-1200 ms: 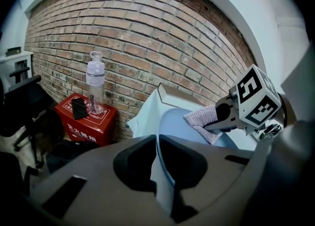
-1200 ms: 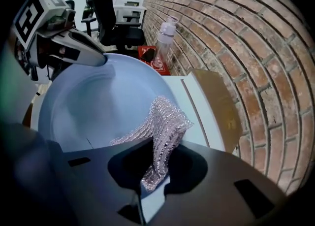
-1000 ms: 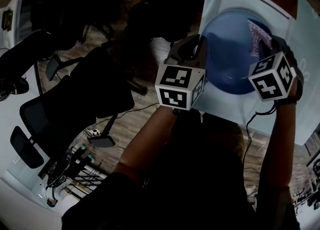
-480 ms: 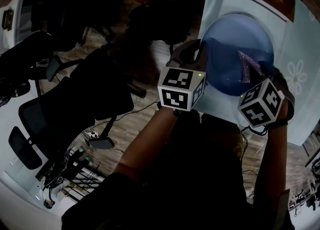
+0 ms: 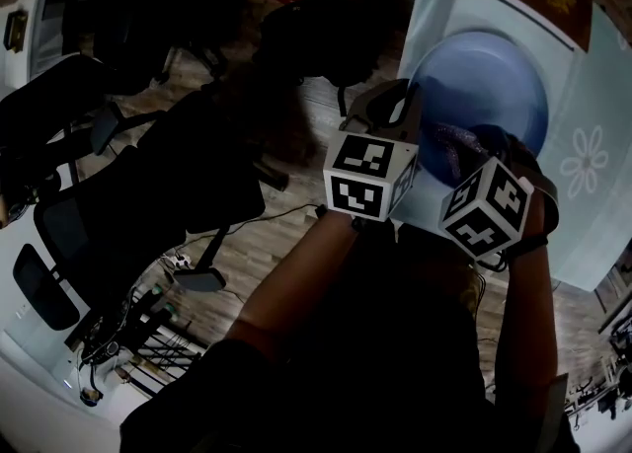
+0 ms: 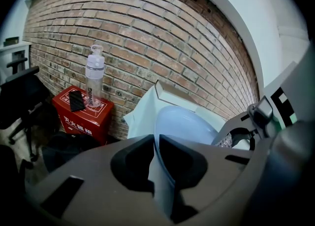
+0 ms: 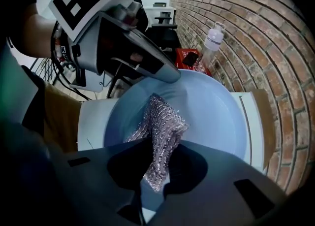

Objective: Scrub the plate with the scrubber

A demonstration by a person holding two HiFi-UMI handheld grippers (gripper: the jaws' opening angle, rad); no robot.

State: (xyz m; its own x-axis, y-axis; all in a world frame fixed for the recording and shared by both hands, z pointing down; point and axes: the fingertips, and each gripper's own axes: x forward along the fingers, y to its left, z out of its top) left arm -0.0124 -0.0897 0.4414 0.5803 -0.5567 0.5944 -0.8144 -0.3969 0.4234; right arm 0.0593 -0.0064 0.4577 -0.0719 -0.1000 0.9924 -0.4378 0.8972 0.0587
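Two hand-held tools meet on a pale blue plate near the left edge of a bench draped in light cloth. The left tool is clamped on the plate's rim, and the thin edge of the dish runs up between its dark jaws. The right tool is clenched on a silvery mesh scrubber, with one end pinched between the jaws. The other end is spread against the plate's inner face, just beside the left tool's jaw. The right gripper view shows the hollow of the dish turned toward that tool. No view settles whether the plate rests on the cloth or is lifted clear of it. Each tool carries a white cube with black square markers, and a bare forearm reaches up to the left one. Beyond the bench's far left corner, a clear water bottle stands on a red box against a brick wall. Black office chairs crowd the wooden floor off the bench's left side.
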